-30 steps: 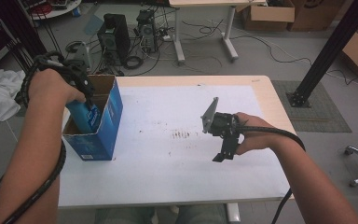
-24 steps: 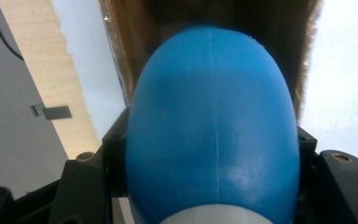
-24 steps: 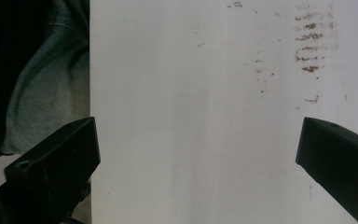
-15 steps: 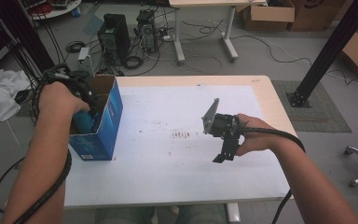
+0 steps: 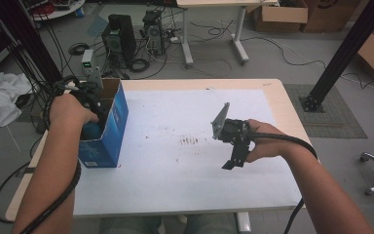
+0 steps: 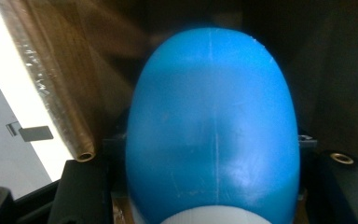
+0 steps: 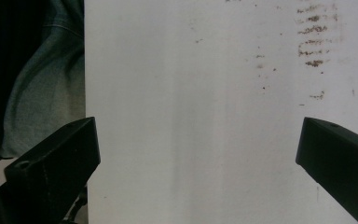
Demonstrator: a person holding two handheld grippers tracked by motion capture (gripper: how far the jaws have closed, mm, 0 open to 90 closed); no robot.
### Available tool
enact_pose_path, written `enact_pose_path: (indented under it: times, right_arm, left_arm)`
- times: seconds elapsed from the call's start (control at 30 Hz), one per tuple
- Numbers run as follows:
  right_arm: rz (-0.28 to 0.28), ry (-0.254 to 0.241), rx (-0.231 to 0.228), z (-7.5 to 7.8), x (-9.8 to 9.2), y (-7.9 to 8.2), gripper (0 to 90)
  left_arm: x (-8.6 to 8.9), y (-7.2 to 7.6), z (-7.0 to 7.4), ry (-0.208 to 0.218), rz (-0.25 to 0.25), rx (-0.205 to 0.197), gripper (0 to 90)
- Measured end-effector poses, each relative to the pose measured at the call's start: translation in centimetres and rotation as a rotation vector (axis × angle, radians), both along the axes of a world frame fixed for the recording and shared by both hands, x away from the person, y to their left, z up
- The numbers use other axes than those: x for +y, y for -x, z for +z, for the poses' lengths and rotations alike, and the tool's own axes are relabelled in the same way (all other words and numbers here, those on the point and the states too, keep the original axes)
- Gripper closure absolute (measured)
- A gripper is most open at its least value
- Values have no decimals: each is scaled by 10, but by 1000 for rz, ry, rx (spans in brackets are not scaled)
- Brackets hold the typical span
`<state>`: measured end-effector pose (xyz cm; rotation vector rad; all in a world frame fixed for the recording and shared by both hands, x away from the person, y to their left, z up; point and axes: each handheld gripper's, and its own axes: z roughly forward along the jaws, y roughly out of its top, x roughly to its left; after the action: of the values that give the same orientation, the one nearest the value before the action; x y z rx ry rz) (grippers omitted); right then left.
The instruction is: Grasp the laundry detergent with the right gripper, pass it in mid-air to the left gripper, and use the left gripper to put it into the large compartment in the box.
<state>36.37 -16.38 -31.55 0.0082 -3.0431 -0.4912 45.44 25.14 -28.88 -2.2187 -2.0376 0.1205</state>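
An open blue cardboard box (image 5: 108,127) stands at the table's left edge. My left gripper (image 5: 90,104) reaches down into it, shut on a smooth blue egg-shaped object (image 6: 212,126) with a white base. A bit of that object (image 5: 91,130) is visible inside the box in the high view. In the left gripper view the box's brown inner wall (image 6: 51,70) is close on the left. My right gripper (image 5: 233,161) hovers over the white sheet at the table's right. Its jaws stand wide open with nothing between them (image 7: 198,154).
A white sheet (image 5: 175,185) with dark smudges (image 5: 190,141) covers most of the wooden table. Beyond the table, the floor holds computer towers (image 5: 119,34), cables, a desk frame and cardboard boxes. A black post (image 5: 343,53) stands at the right, white cloth (image 5: 0,100) at the left.
My left hand has sunk into the blue box with the blue object in its grip. The right gripper has stayed where it was, still open.
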Motion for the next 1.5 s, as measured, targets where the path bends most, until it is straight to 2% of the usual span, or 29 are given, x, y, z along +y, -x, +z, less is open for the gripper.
enact_pose_path:
  times: [0.1,0.13,0.3,0.6,0.83,0.9,1.33,1.5]
  right_arm:
    - [-3,3,3,-1,0,0,0]
    - [-3,5,1,-1,1,0,0]
    - [-5,-3,-3,2,1,-1,0]
    - [-6,-4,-5,3,2,0,0]
    - [-9,-10,-4,3,1,-1,0]
    - [-13,-9,-4,3,2,-1,0]
    - [-7,-14,-8,4,4,1,0]
    - [-8,-15,-5,5,4,2,0]
  left_arm:
    - [1,1,-2,6,-1,-26,392]
    - [1,1,-2,6,-6,-14,392]
    - [0,0,-2,3,6,-15,392]
    - [-3,1,-2,-10,-1,-3,390]
    - [-2,3,-2,-4,13,-22,357]
    - [-2,4,1,8,9,-16,333]
    - [-7,7,18,-1,-15,-49,285]
    - [-8,9,25,-3,-27,-36,276]
